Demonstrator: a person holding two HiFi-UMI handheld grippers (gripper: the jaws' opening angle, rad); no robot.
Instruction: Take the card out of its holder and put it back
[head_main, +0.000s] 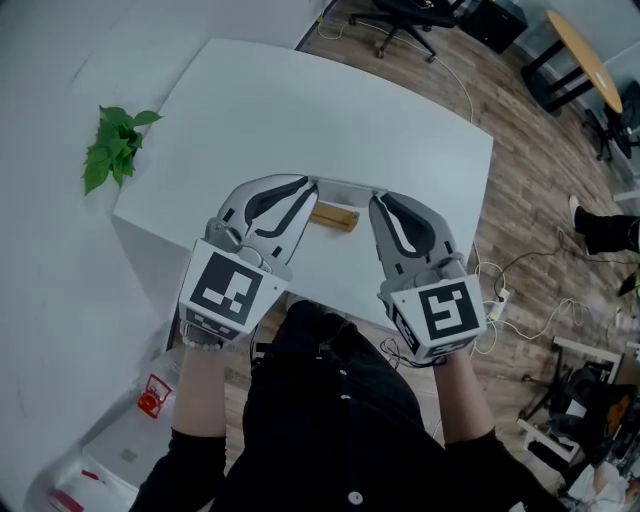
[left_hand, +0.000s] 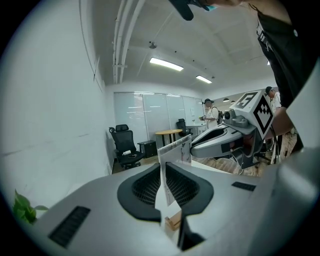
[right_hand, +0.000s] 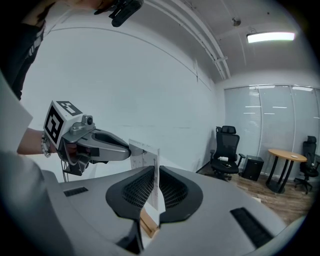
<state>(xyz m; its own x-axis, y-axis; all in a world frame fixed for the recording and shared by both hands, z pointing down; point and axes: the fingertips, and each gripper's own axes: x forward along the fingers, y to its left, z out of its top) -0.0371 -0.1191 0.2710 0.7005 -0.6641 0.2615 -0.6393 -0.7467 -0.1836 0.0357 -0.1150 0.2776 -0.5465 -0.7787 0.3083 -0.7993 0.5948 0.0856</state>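
Over the white bench (head_main: 330, 110), the head view shows the left hand-held gripper (head_main: 309, 190) and the right hand-held gripper (head_main: 377, 203) facing tip to tip. Each is at one end of a card (head_main: 345, 186) seen edge-on above the wooden holder (head_main: 335, 216). Along the left gripper view, the jaws pinch the upright card's edge, and the holder lies just below. Along the right gripper view, the jaws clamp the opposite edge, and the holder again sits beneath.

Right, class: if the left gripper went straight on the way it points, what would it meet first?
The left gripper, shut on the card, would probably meet the right gripper, which grips the card's far end. Depth is hard to judge.
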